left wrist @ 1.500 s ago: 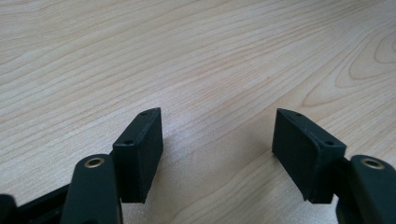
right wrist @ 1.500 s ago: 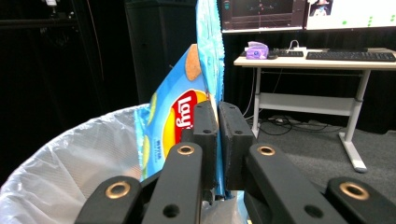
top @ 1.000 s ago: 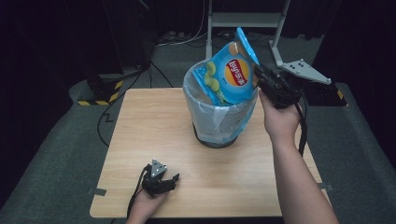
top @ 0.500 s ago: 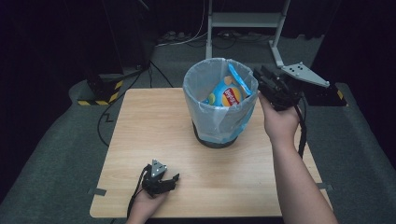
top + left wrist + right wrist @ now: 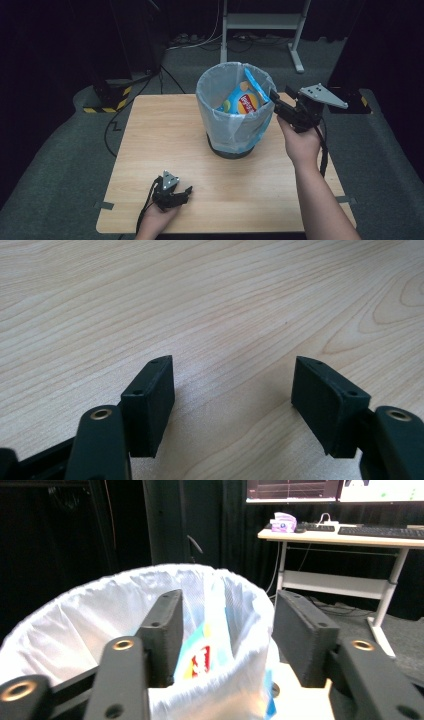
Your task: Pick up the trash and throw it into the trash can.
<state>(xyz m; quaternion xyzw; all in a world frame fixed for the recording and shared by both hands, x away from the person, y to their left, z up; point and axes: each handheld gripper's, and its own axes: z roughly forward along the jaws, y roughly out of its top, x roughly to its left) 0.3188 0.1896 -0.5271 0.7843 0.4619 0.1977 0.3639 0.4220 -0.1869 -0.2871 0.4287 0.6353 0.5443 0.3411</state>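
My right gripper [image 5: 274,98] hangs wide open and empty at the rim of the lined bin [image 5: 235,132]. The chip bag [image 5: 243,101] stands inside, just ahead. I judge the drop done; next, pull back. My left gripper [image 5: 186,191] rests open on the table [image 5: 160,135].

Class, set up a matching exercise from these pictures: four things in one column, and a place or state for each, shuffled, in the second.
Things:
1. chip bag
2. bin
3. left gripper
4. right gripper

Places or states:
A. rests low at the table's near edge, jaws open
B. inside the white liner, one corner poking above the rim
C. stands on the wooden table
D. open at the bin's rim

Pairs: 1-B, 2-C, 3-A, 4-D
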